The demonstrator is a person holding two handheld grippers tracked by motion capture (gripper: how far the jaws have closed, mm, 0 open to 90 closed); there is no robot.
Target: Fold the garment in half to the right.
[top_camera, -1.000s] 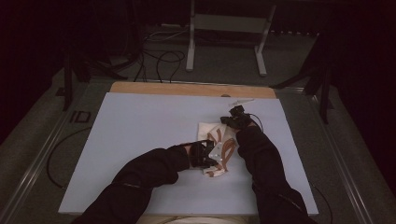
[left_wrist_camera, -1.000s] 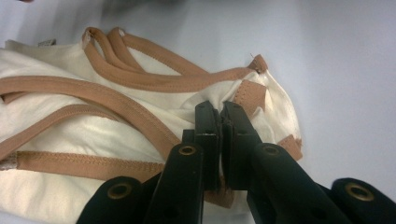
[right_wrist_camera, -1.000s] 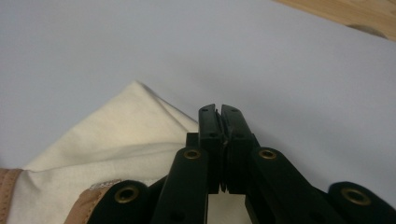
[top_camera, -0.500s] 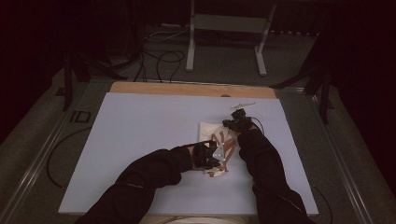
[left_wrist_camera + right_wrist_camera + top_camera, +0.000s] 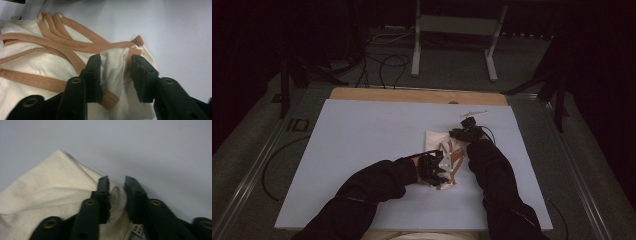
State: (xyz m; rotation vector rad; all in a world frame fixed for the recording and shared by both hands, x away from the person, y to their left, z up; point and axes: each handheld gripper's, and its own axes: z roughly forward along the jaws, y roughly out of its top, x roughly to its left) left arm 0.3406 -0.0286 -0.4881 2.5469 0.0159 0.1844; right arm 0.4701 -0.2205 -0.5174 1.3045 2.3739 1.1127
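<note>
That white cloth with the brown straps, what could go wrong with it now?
1. The left gripper has just been opening its jaws, yet a fold of the cloth stands between them; it might snag and drag along if the hand lifts.
2. The right gripper has just been opening too, with the cloth's edge between its jaws, so the folded shape could come undone.
3. The loose straps lie looped beside the left jaws and could catch on them.
</note>
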